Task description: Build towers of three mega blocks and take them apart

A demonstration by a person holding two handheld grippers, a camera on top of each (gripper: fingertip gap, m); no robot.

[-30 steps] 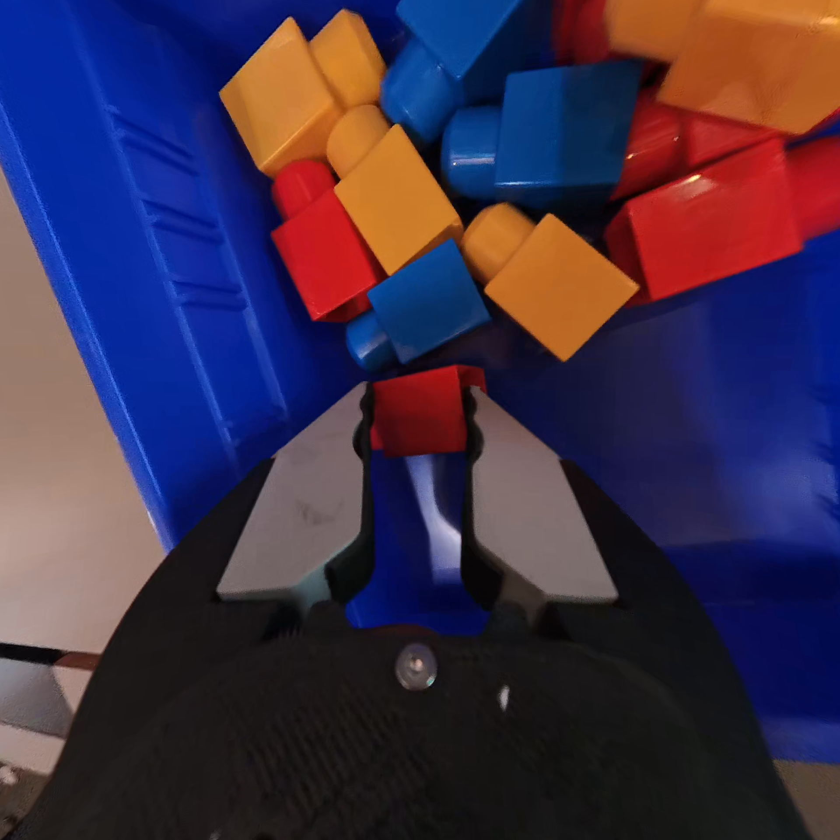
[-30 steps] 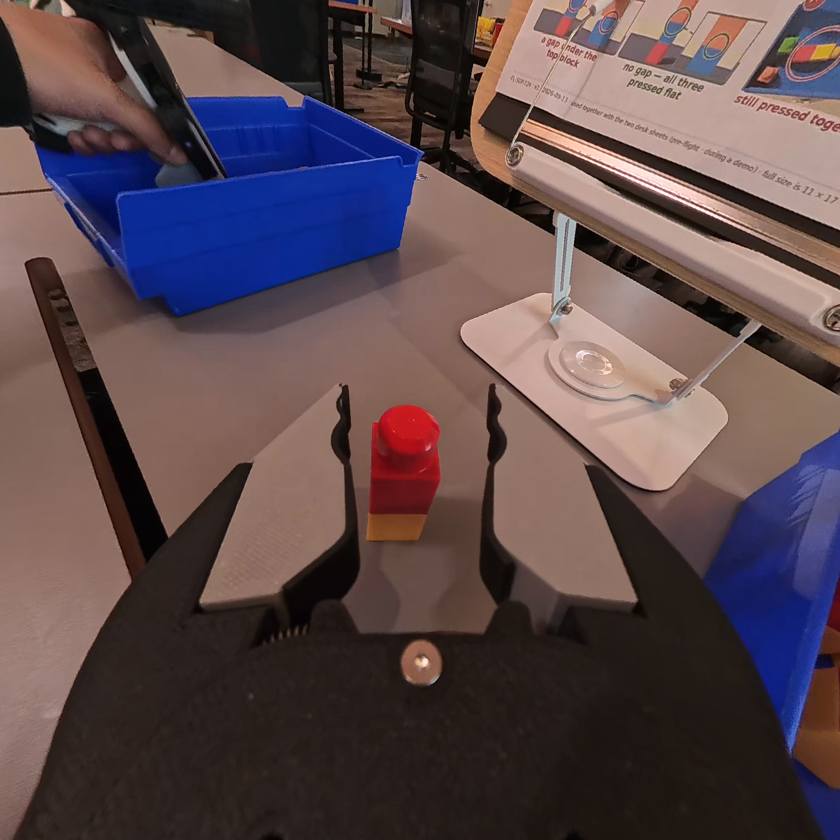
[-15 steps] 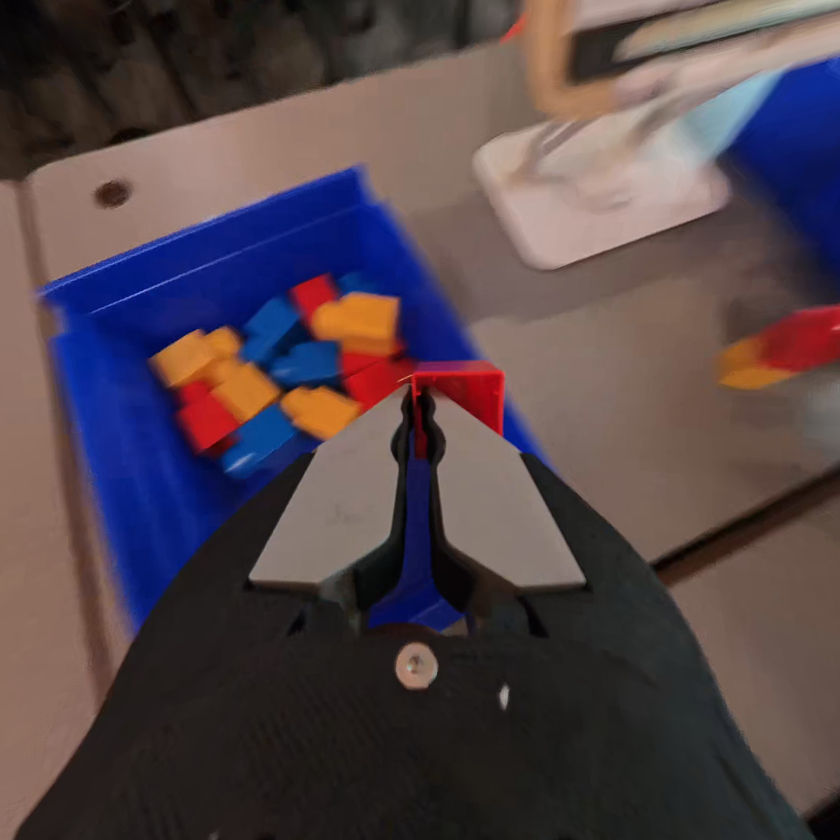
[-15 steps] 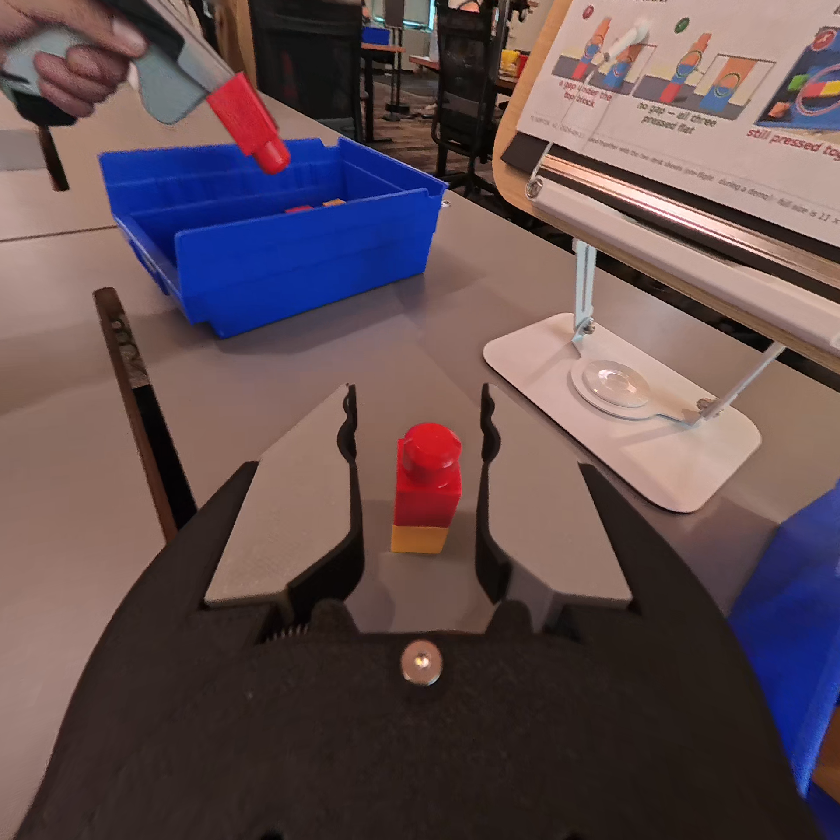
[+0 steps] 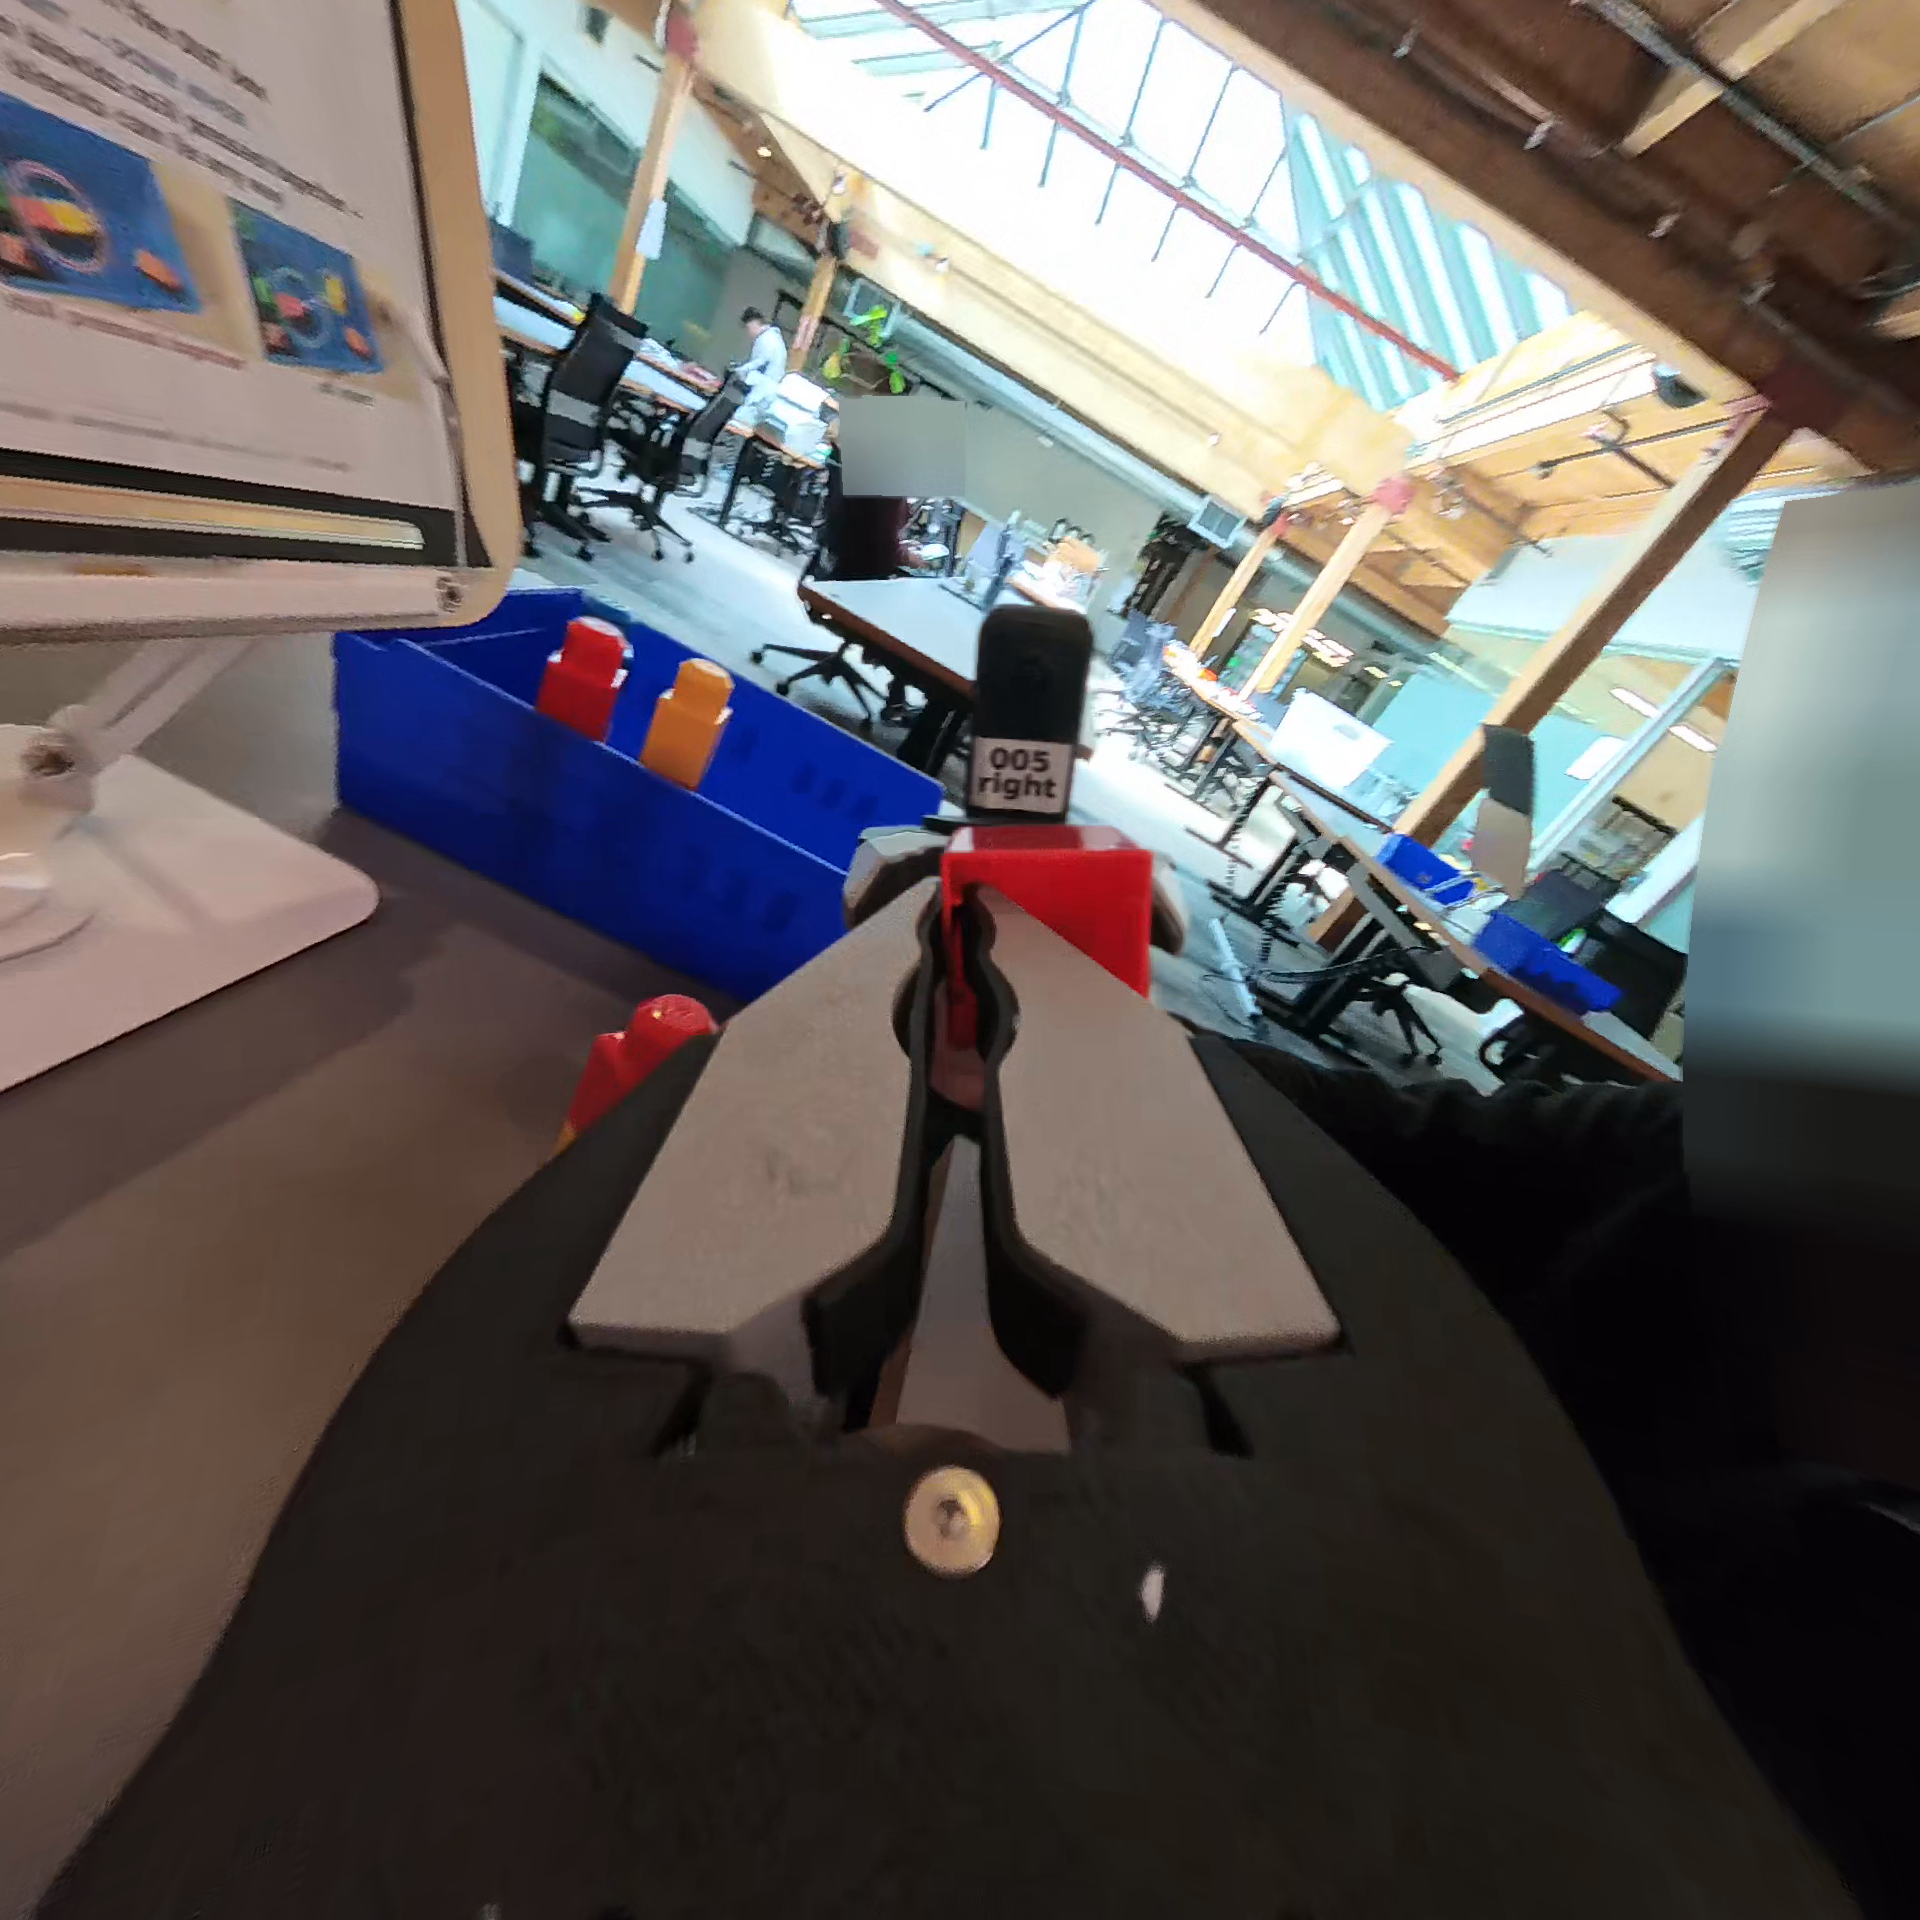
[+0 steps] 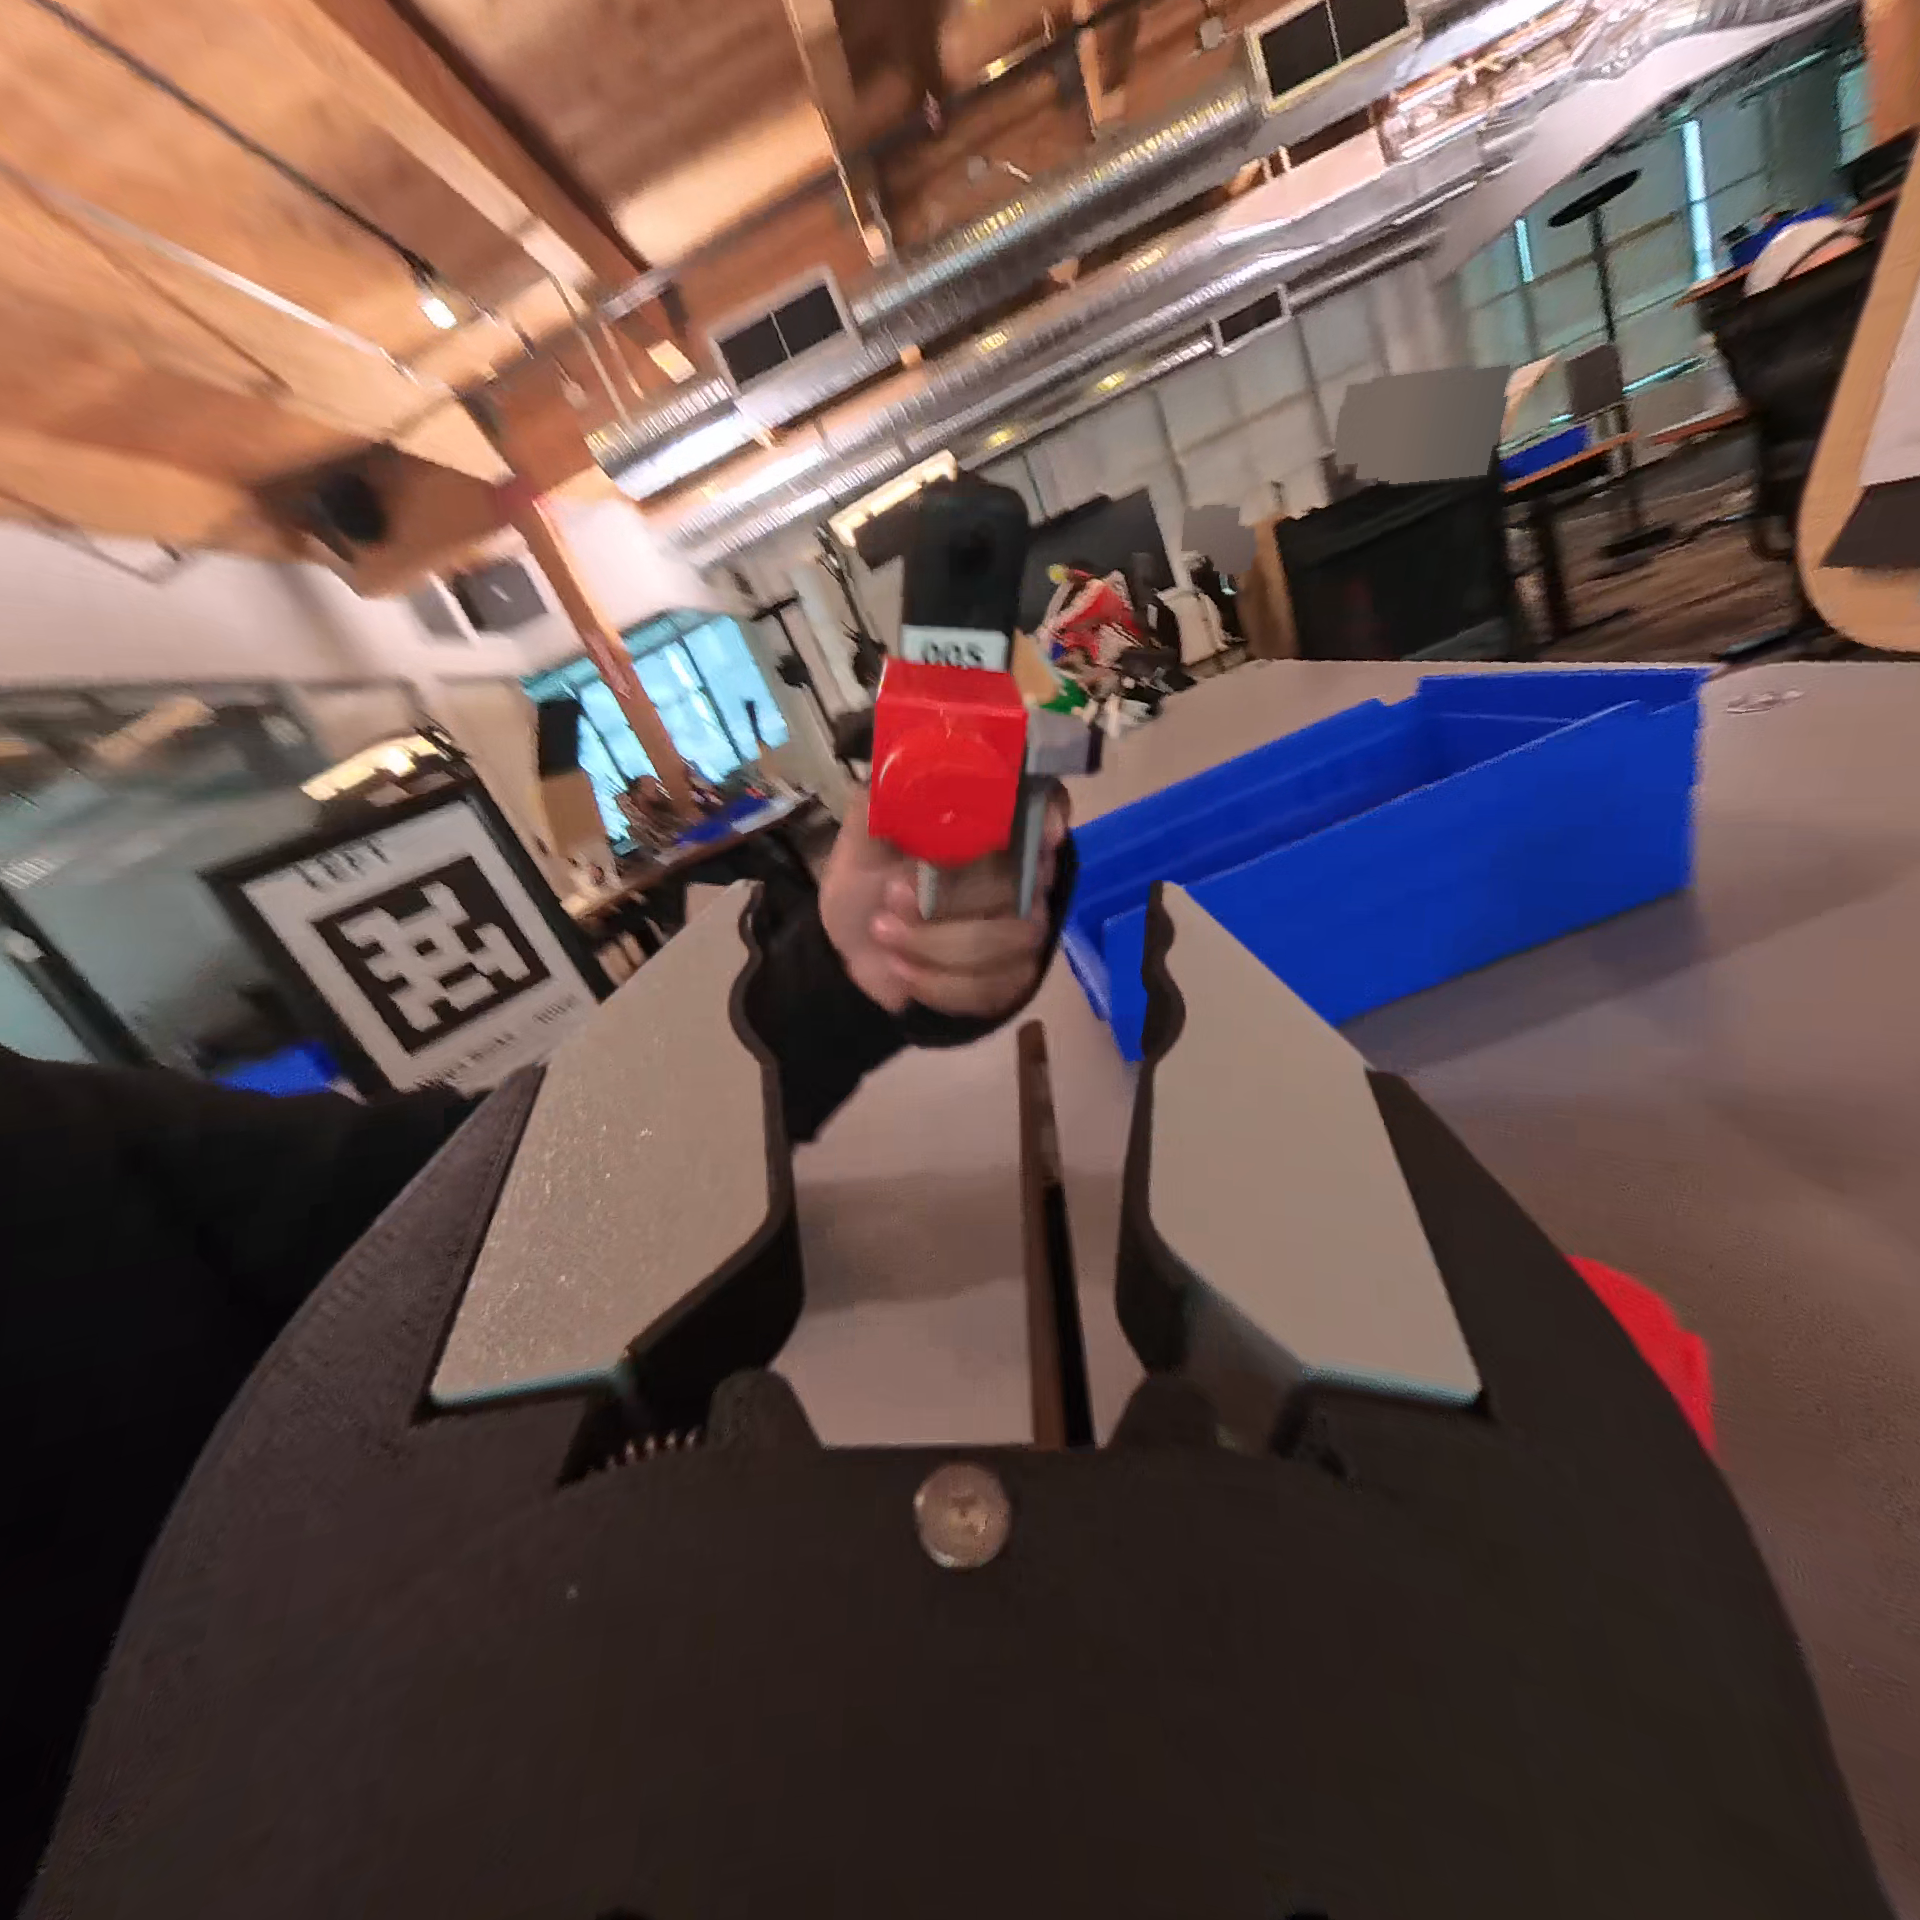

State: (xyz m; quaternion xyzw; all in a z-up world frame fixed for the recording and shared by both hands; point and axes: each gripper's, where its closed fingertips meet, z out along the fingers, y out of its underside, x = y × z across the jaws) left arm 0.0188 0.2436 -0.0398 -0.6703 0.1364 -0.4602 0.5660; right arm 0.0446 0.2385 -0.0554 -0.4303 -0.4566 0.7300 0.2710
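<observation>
Inside blue bin [image 5: 582,821], red block [image 5: 582,681], orange block [image 5: 684,717]

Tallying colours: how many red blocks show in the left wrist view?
3: held block in left claw; bin block in blue bin; table block beside claw. More may be hidden.

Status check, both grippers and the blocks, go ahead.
Left gripper shut on red block, airborne. Right gripper open, empty. Red-on-yellow stack waiting on table. Path looks clear.
</observation>
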